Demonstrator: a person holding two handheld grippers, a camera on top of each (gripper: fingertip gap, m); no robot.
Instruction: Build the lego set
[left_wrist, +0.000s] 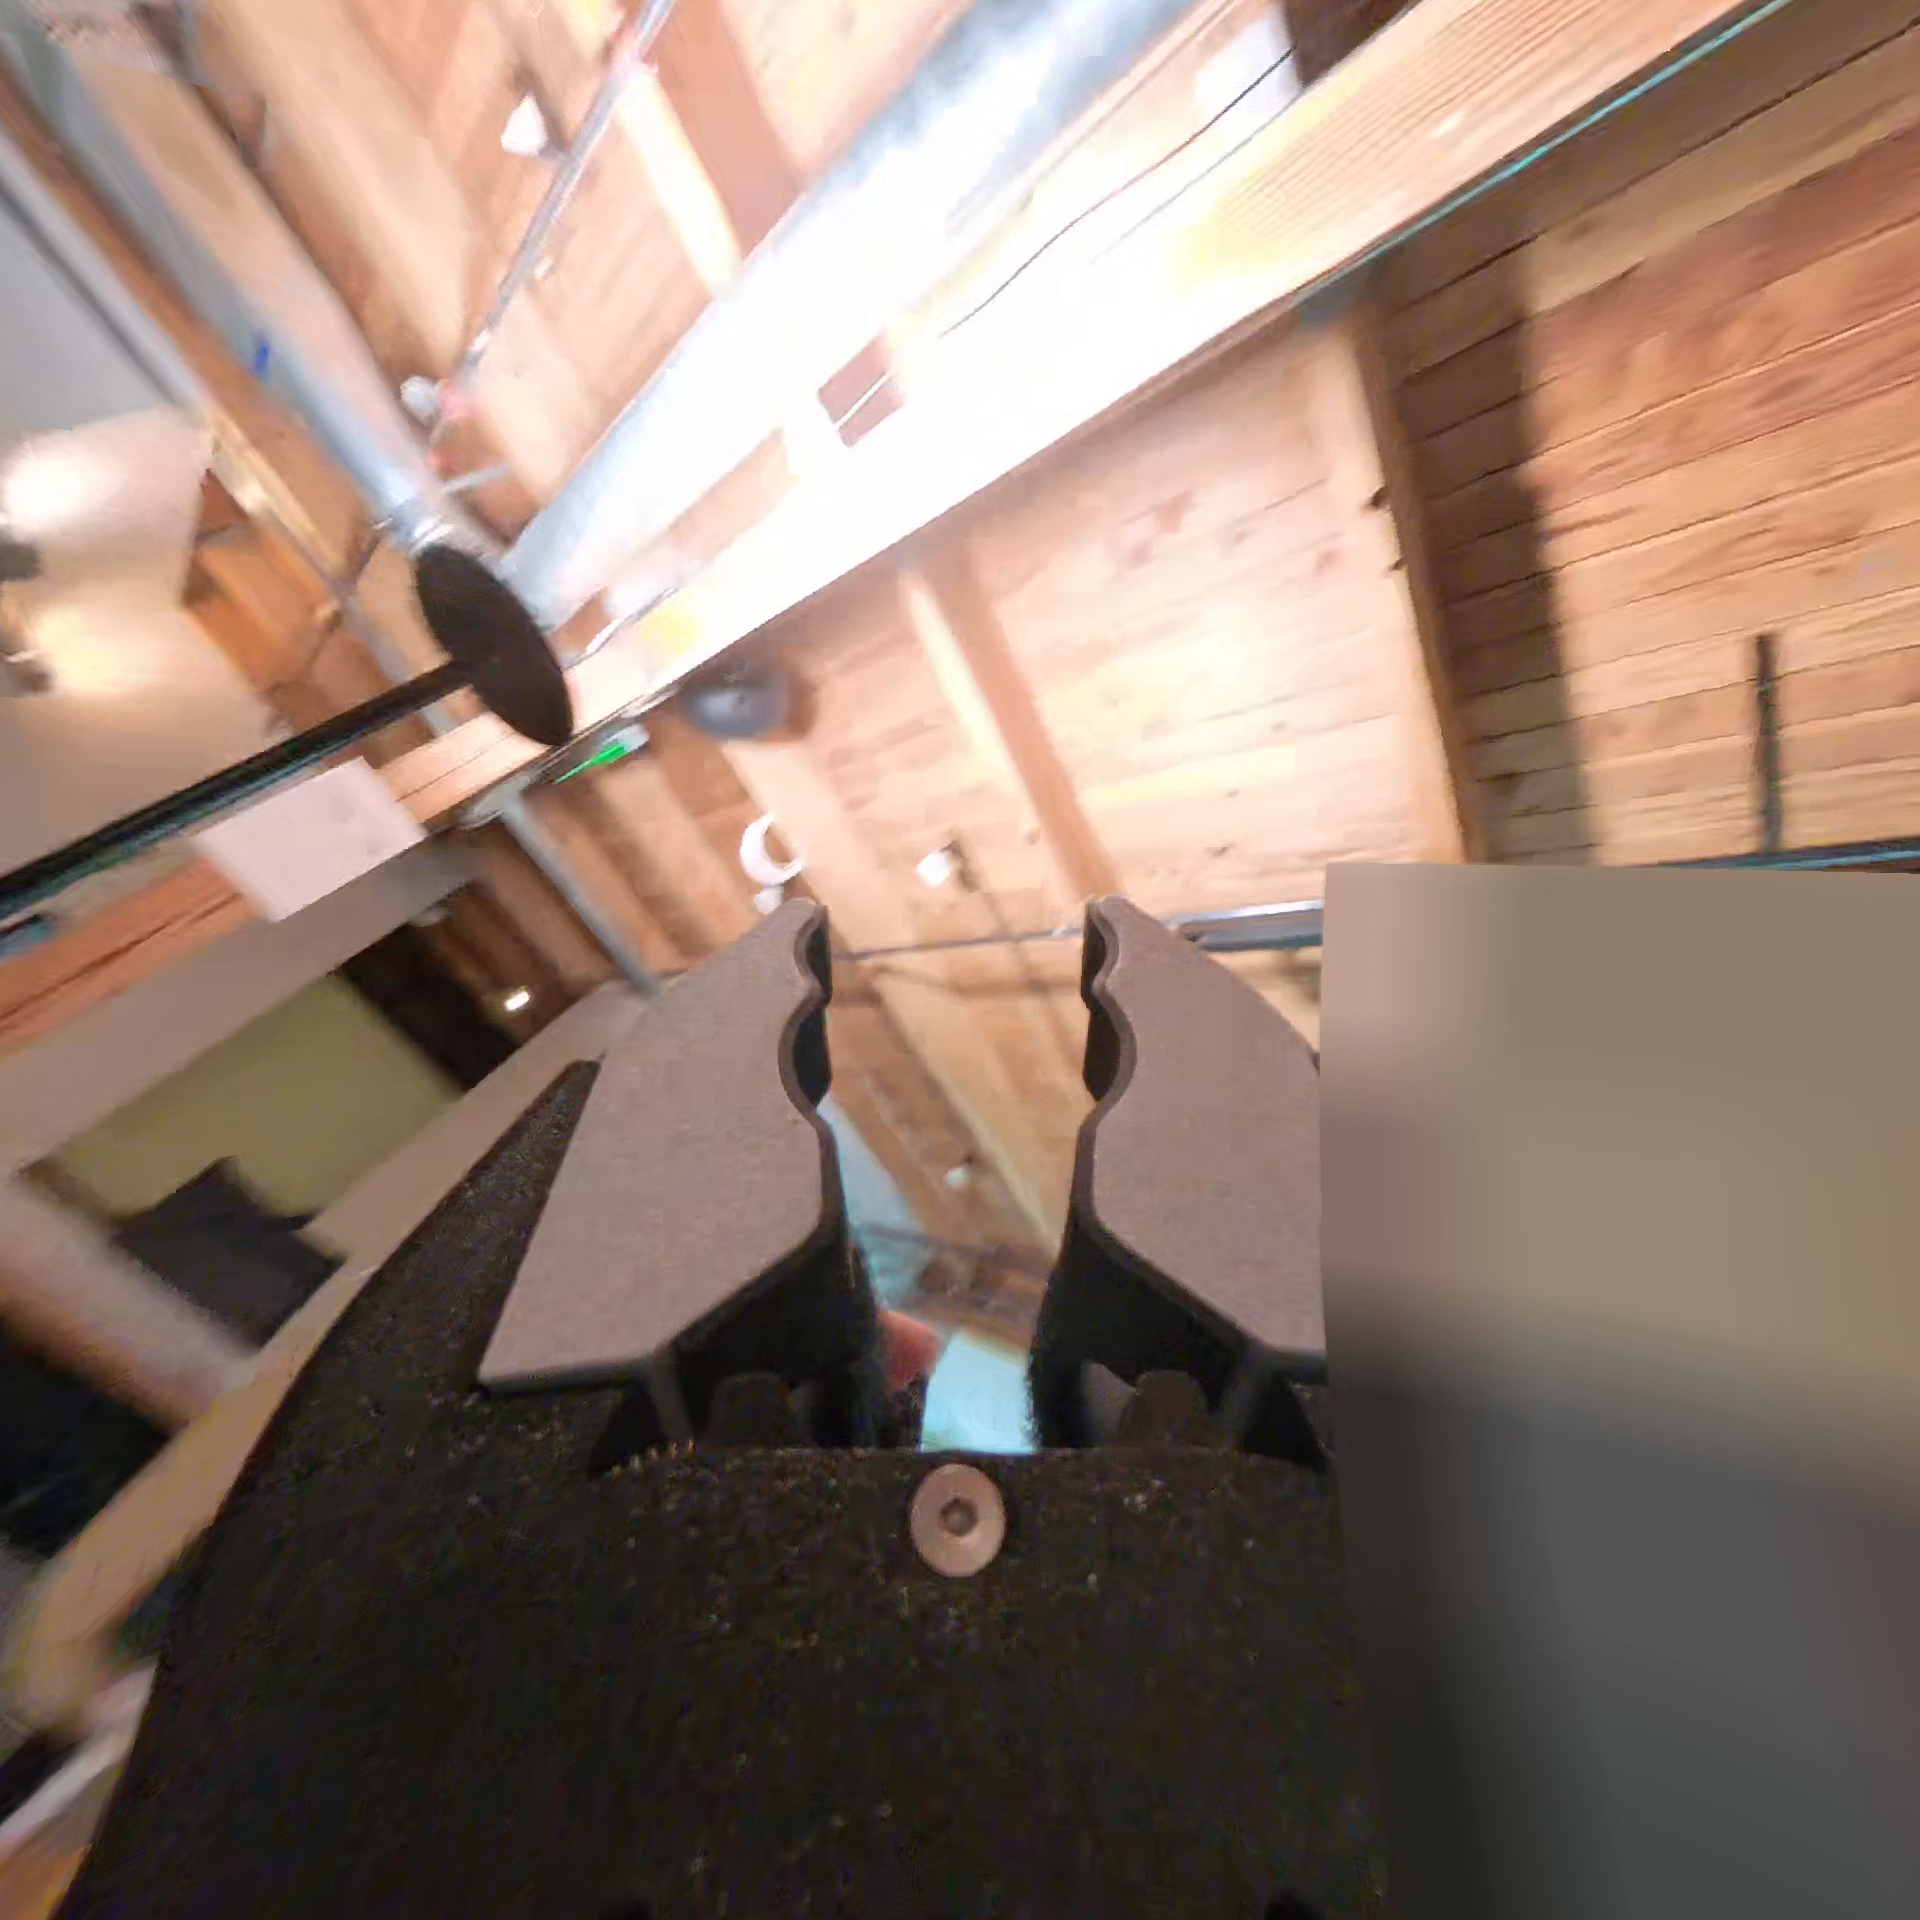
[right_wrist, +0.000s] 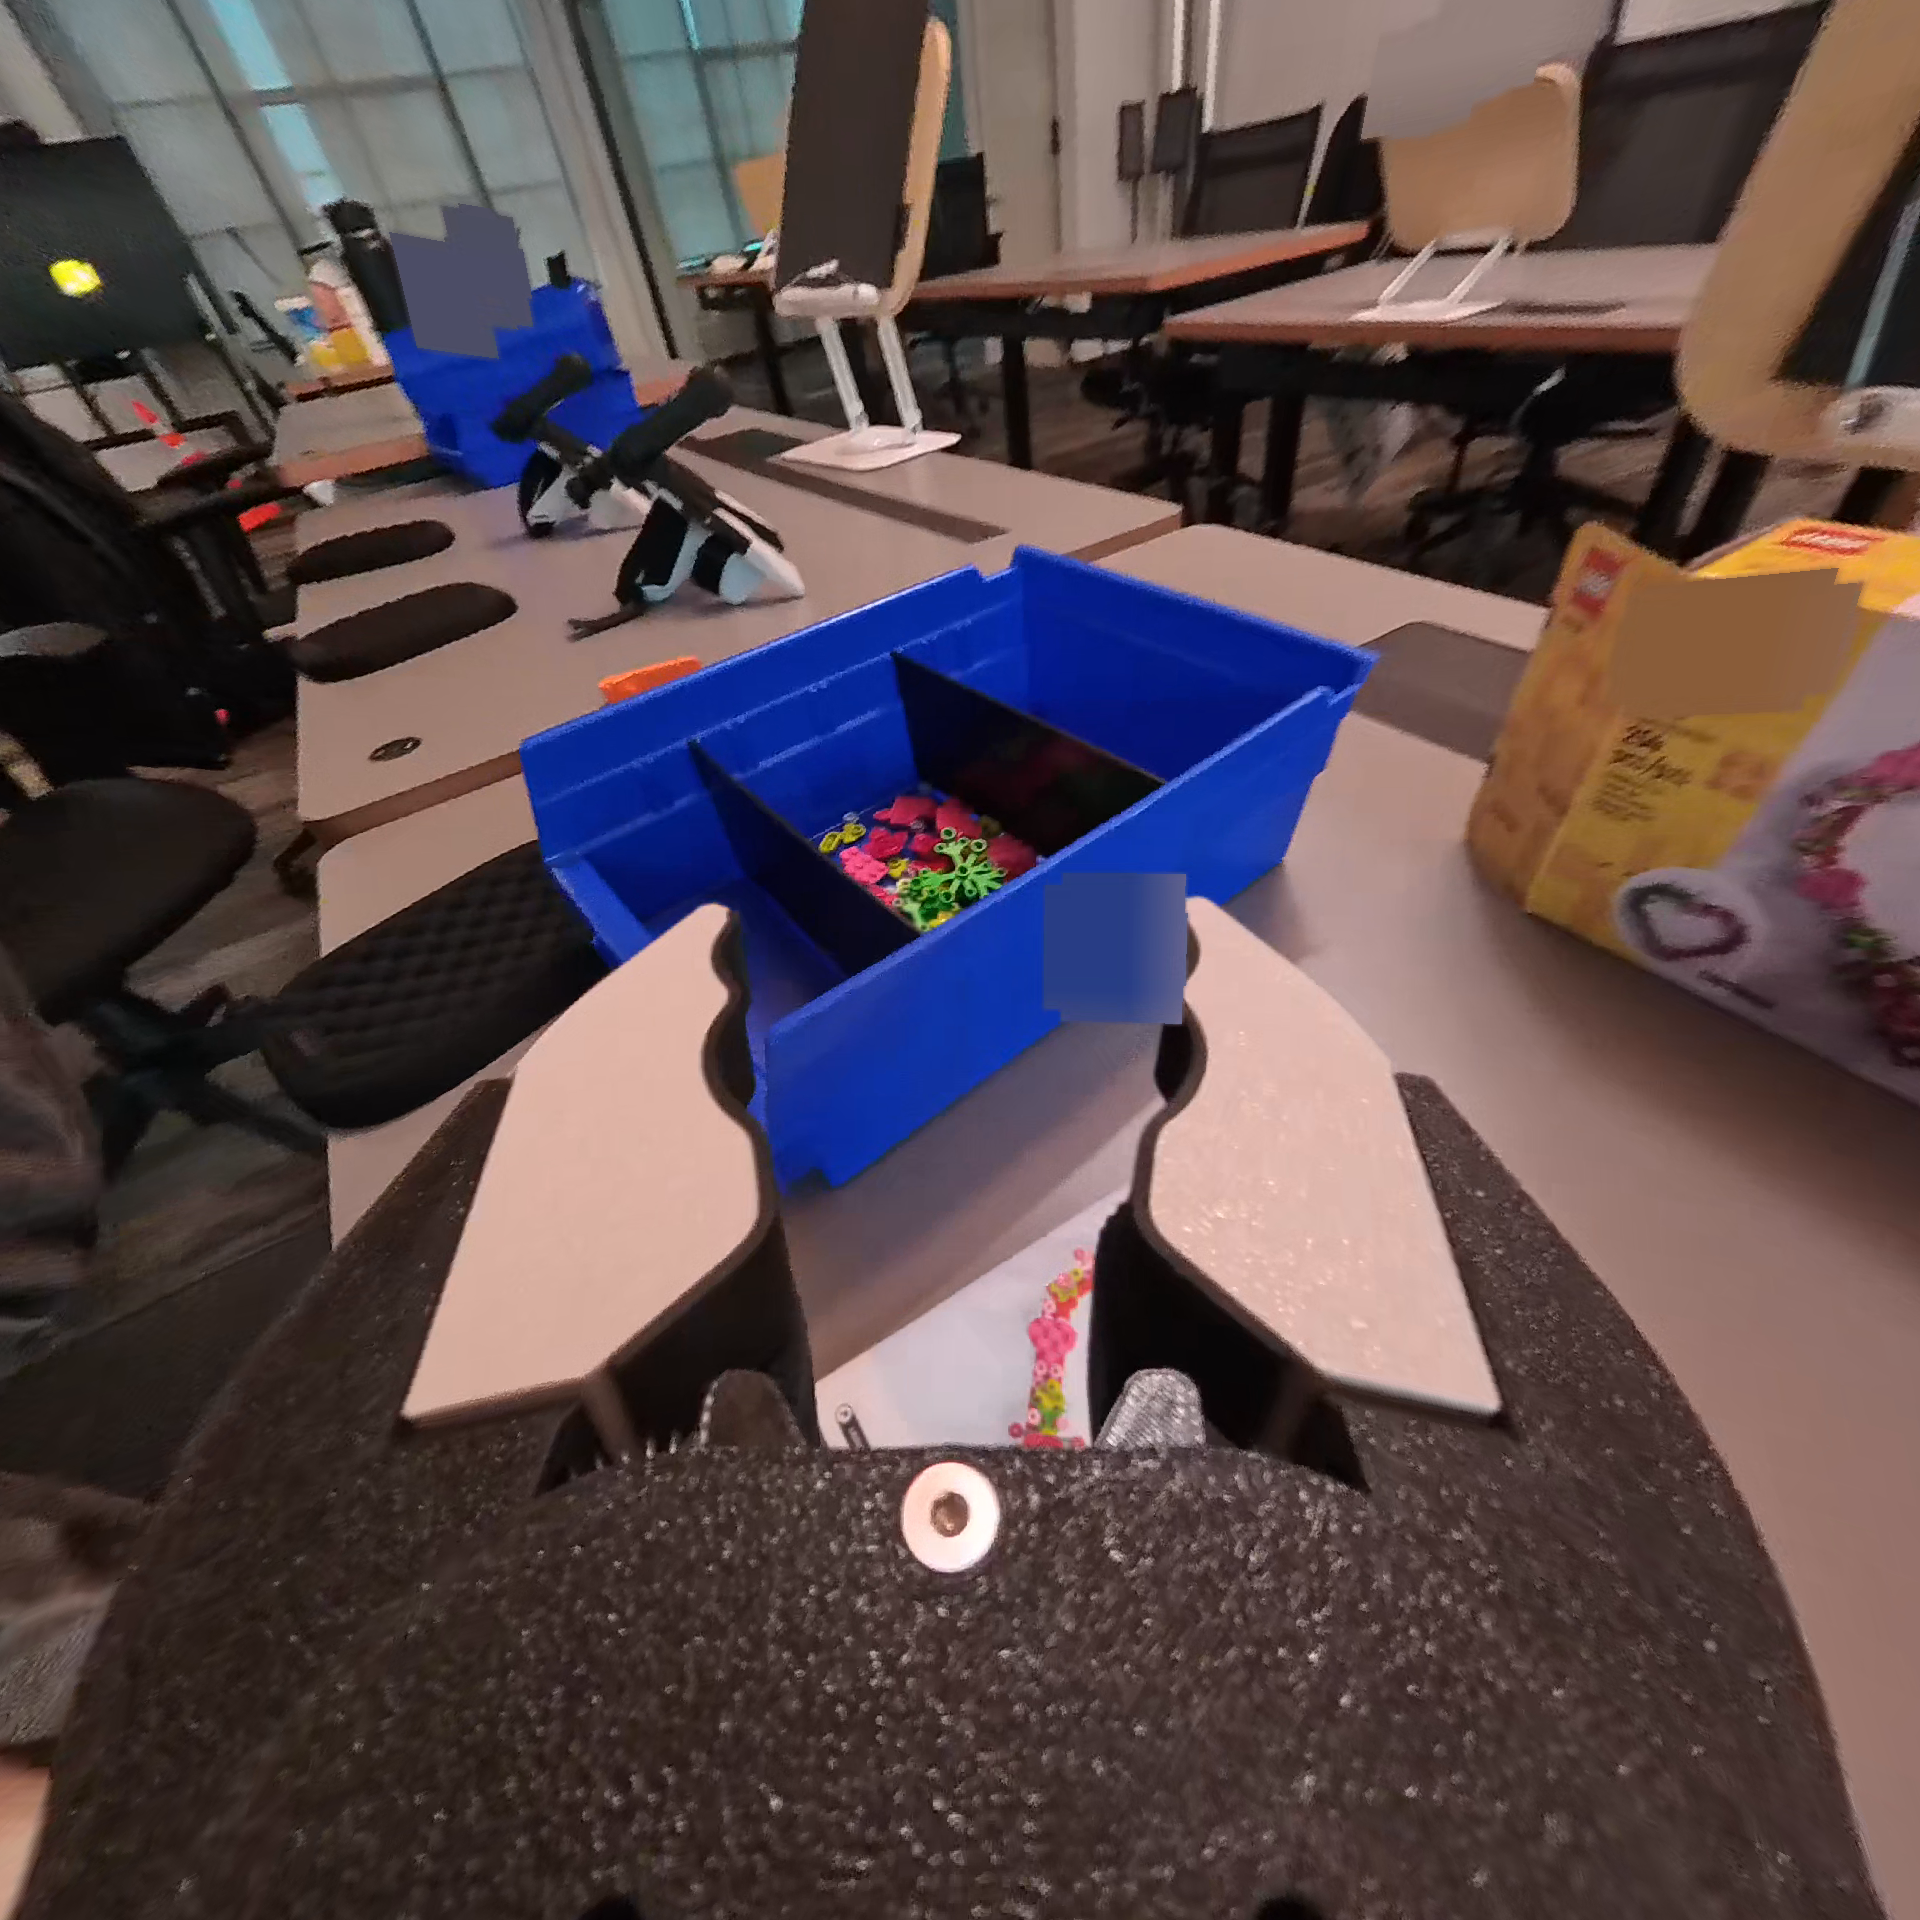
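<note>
- My right claw (right_wrist: 961, 997) hangs wide and empty above the grey table (right_wrist: 1558, 1299), its pale flat fingers (right_wrist: 613, 1174) textured like grit and scalloped along the inner edges.
- Just ahead of its tips: a blue plastic bin (right_wrist: 935, 1029), glossy and straight-walled, split by black dividers (right_wrist: 800, 873).
- The middle compartment holds the loose lego pieces (right_wrist: 920, 857): pink, magenta, lime green and yellow, small, with leafy and flower shapes.
- Under the claw, between the finger roots: a white sheet (right_wrist: 935, 1361) showing a pink, flowery strip. Whether that strip is printed or built I cannot tell.
- Off to the right of the claw: the yellow cardboard set box (right_wrist: 1662, 790), well apart from the bin.
- My left claw (left_wrist: 956, 987) is parted too, nothing between its fingers, and tilted up at a plank wood ceiling (left_wrist: 1195, 675); no bricks show in its view.
- Judgement: early stage, picking the first pieces. The next move needs a reach forward and down into the middle compartment, with the jaws narrowed for one small, slippery piece.
- The left claw must come down to the table to help.
</note>
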